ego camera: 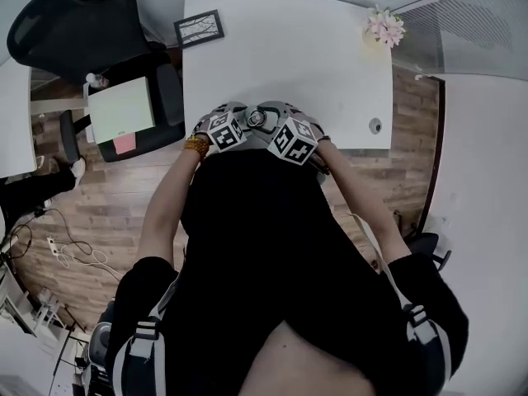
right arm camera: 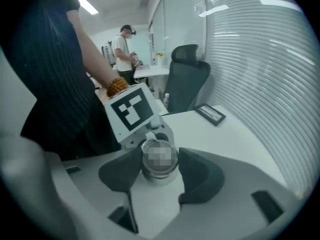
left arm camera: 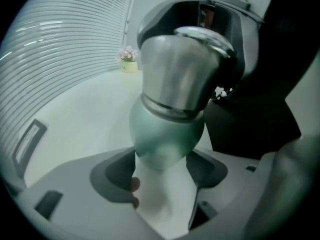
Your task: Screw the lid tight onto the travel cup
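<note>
We see the mint-green metal travel cup (left arm camera: 167, 134) at the lower centre of the left gripper view, its body wedged between the dark pads of the left gripper (left arm camera: 162, 171), which is clamped on it; the cup leans up and away from those jaws toward the upper centre of the frame, where its brushed-steel domed lid (left arm camera: 182, 69) sits on top. In the right gripper view we look almost straight down that long axis onto the lid's round top at lower centre; the right gripper (right arm camera: 160, 166) has a pad pressed against each side of it, so it is closed on the lid. In the head view both grippers meet at the near edge of the white table (ego camera: 289, 48), just above the frame's centre. We judge the tightening turns on this alignment: the right gripper points down the cup's axis, so rolling it should twist the lid while the left holds the body fast.
</note>
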A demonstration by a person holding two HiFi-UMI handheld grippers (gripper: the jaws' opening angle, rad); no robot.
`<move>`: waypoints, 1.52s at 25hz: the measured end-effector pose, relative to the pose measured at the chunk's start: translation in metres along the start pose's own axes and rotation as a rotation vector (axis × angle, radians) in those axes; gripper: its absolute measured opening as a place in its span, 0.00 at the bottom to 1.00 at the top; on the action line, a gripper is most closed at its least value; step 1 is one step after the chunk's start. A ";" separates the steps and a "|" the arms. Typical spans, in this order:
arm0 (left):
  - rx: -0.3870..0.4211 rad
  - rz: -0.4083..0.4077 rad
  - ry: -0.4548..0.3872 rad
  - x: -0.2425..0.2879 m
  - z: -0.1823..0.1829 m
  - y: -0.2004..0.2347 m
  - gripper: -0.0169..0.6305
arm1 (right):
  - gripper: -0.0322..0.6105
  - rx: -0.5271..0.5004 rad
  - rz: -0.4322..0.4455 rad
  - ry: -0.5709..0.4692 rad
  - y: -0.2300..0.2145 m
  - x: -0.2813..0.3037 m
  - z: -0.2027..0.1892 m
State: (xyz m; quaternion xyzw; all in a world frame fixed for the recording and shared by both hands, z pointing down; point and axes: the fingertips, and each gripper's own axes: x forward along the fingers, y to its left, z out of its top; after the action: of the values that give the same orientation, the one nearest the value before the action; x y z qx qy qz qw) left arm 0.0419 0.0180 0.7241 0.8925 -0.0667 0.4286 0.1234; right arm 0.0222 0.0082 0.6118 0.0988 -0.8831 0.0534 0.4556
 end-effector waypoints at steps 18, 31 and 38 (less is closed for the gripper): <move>-0.134 0.107 -0.049 0.003 0.002 0.003 0.52 | 0.44 0.039 -0.011 -0.103 -0.004 -0.011 0.001; 0.221 -0.245 0.207 -0.001 -0.007 0.001 0.53 | 0.44 -0.316 0.314 0.053 0.003 -0.004 0.006; -0.065 0.020 -0.027 0.002 -0.002 0.001 0.52 | 0.49 0.167 0.118 -0.123 -0.008 -0.013 0.013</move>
State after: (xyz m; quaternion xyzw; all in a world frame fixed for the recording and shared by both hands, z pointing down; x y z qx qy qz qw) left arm 0.0413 0.0170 0.7267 0.8931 -0.0913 0.4152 0.1472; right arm 0.0209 -0.0003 0.5939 0.0872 -0.9061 0.1474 0.3869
